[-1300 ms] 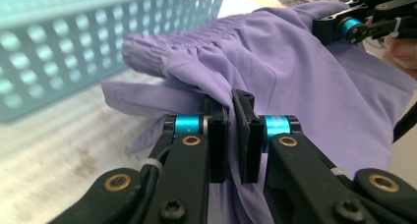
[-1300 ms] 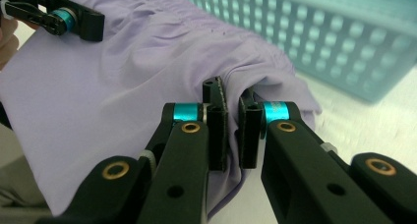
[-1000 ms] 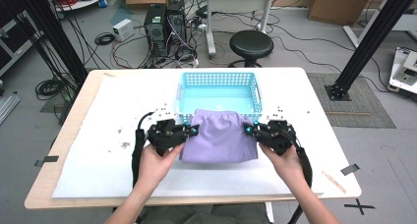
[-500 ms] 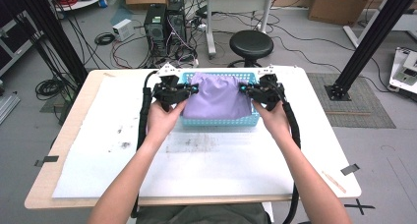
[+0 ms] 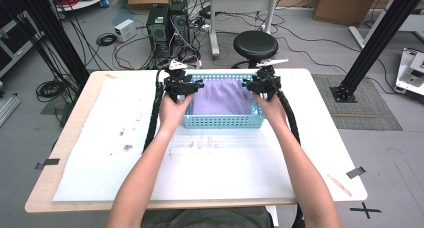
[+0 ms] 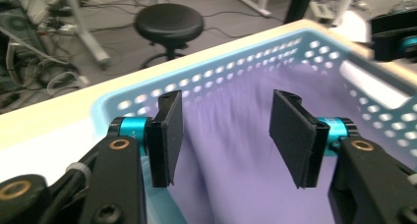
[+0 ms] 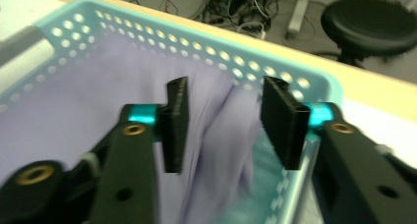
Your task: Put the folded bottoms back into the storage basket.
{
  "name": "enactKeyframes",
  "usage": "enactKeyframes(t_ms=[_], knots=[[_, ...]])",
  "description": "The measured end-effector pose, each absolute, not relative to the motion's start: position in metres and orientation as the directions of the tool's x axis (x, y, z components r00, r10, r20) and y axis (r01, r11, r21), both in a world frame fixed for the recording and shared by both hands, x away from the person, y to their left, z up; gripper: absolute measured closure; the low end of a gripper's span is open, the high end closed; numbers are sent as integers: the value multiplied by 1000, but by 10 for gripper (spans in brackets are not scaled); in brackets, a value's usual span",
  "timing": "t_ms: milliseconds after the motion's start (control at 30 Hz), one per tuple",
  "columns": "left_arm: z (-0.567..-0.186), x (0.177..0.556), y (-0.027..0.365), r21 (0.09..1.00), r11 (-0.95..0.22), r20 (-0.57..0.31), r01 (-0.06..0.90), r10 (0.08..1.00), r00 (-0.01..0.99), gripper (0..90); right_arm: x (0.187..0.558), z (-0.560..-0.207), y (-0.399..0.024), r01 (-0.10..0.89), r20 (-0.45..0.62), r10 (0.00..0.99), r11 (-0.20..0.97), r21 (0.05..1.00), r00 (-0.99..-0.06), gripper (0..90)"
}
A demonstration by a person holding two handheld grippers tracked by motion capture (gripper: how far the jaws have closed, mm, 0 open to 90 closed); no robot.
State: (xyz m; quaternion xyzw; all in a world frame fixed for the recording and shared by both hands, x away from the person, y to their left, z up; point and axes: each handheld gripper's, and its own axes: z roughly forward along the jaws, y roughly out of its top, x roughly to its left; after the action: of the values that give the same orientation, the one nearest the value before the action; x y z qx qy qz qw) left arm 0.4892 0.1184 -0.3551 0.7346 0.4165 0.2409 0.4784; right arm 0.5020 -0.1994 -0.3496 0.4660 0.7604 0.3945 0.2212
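Both grippers, left gripper (image 6: 223, 135) and right gripper (image 7: 223, 126), fingers spread over the purple cloth (image 5: 220, 99) in the blue basket (image 5: 225, 121). I'd lift straight up, avoid snagging folds.

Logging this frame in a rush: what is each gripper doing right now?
Left gripper: open, holding nothing, above the purple cloth in the basket.
Right gripper: open, holding nothing, over the same cloth.

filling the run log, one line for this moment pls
left gripper: open | right gripper: open | cloth: in basket
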Motion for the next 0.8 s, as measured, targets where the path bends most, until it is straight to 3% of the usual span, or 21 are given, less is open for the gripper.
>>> enactKeyframes(t_ms=[233,567,800], knots=[[-351,463,133,907,-287,69,308,822,565,392,479,-346,-226,504,44,883,226,834,-467,455],[-351,405,160,949,-240,79,206,811,579,378,424,-352,-240,434,-14,866,264,861,-501,437],[-359,364,176,967,-195,62,166,806,589,377,388,-363,-252,400,16,861,220,890,-508,431]])
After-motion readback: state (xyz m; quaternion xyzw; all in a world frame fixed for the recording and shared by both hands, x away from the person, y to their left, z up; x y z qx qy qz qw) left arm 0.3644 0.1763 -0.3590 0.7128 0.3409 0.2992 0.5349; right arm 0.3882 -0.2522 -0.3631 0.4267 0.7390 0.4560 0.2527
